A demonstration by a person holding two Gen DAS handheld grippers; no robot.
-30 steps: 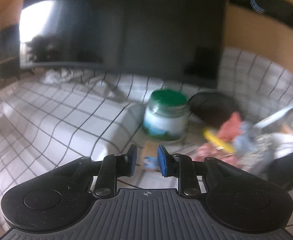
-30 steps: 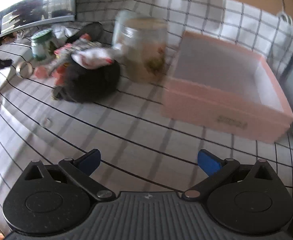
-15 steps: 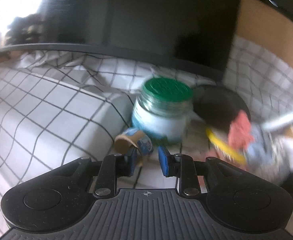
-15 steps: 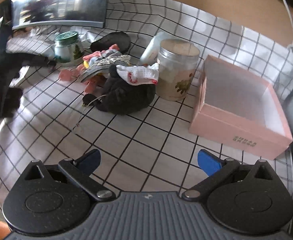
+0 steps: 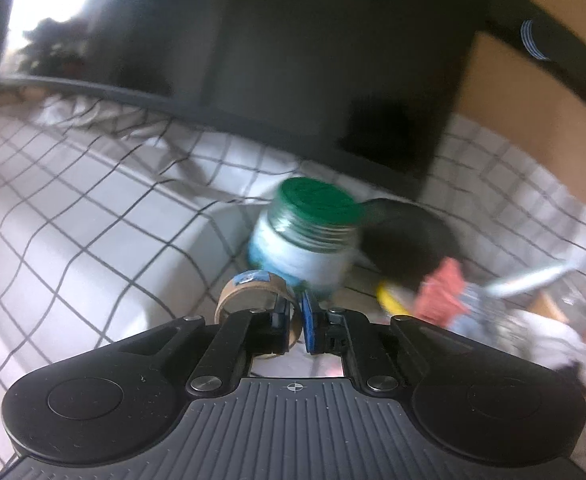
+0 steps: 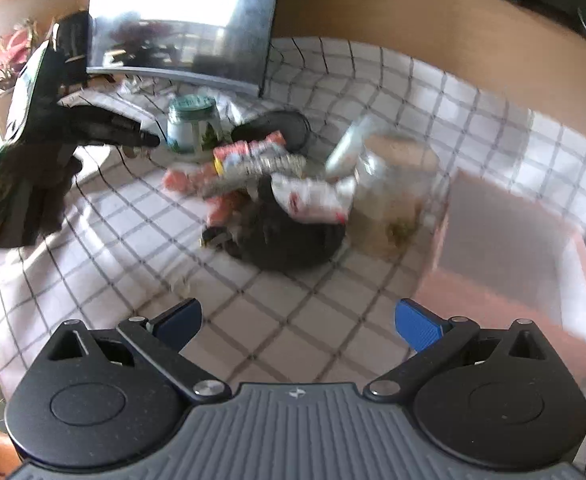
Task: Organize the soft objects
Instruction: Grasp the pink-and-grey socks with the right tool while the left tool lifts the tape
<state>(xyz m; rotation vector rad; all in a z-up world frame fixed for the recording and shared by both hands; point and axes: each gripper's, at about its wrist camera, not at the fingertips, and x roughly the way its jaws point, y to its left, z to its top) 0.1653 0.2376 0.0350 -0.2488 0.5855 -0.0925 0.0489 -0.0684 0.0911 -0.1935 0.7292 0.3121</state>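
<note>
— What stands behind the table?
— A dark monitor [image 5: 293, 60] reflecting bright window light, against a tan wall [image 6: 393, 12]; a white black-gridded tablecloth [image 6: 293, 320] covers the table; a plant [image 6: 9, 52] at left.

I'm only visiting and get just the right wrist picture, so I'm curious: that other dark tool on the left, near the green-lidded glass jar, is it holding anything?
Observer: Yes. In the left wrist view the left tongs have just been closing and now pinch a small brown cardboard ring with a blue label.
Visitor: Pinched how?
Observer: By its wall: one blue pad sits inside the ring, the other outside.
Visitor: Where is the ring compared with the jar?
Observer: Just in front of the jar, nearer the tongs; whether they touch, I cannot tell.
</note>
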